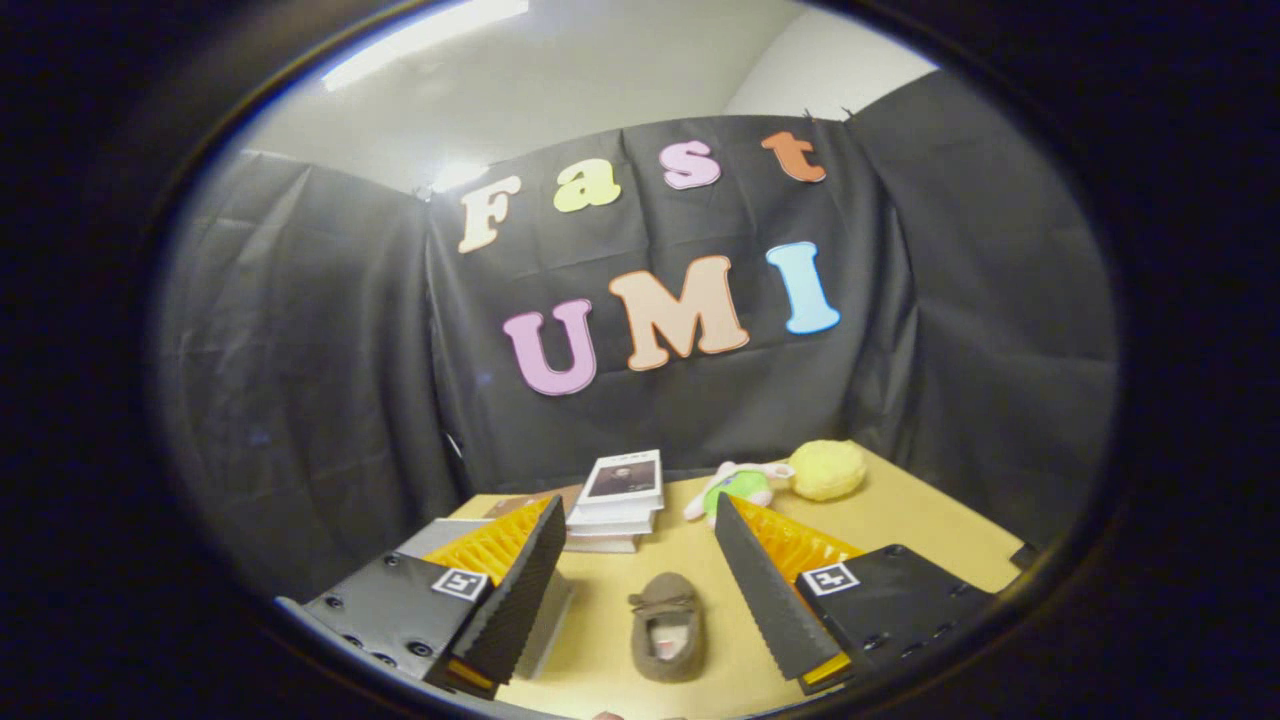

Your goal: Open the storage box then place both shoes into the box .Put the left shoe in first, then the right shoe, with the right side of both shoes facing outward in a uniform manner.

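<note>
Jaws [635, 585] stood wide apart and held nothing, hovering above the tan surface [920, 540]. Between the two fingers, low on the surface, lay one brown slipper-style shoe [667, 626], its opening turned up and a small bow across the upper; neither finger touched it. Behind the left finger sat a grey flat-topped thing [440, 535], mostly hidden, possibly the storage box; could not tell for certain. Just beyond the fingers, between them and a little to the left, rested a short stack of books [617, 500], the top one showing a pale cover with a dark picture. Beside the stack to the right lay a small plush toy [738, 487] in white, green and pink, and next to it a yellow fuzzy ball [828, 469]. Black cloth closed off the booth behind.
</note>
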Available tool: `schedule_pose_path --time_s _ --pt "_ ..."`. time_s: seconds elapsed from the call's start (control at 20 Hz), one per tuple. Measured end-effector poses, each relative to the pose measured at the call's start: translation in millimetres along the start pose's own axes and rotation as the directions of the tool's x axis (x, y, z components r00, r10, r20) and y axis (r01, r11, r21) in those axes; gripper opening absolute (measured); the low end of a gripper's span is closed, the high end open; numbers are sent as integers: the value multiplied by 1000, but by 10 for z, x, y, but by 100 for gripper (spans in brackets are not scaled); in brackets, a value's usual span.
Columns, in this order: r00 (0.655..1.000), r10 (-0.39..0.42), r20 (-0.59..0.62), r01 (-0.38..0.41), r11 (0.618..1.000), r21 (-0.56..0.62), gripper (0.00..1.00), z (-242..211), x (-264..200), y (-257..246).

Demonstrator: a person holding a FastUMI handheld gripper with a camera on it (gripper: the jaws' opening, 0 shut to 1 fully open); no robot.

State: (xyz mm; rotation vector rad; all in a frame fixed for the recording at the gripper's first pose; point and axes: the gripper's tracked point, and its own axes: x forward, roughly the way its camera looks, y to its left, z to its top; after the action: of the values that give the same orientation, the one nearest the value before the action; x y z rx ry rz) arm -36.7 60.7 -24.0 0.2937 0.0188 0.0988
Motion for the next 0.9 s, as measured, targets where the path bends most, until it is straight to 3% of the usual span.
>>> schedule_pose_path --time_s 0.2,0.4,0.65,0.9 --pt "998 63 -2 -62 978 199 99 -169 -126 305" --pt "995 98 -25 -80 917 391 100 -499 -267 495" --pt "996 56 -67 -2 779 627 99 -1049 -340 553" --pt "993 34 -114 63 663 746 98 -1527 -168 723"
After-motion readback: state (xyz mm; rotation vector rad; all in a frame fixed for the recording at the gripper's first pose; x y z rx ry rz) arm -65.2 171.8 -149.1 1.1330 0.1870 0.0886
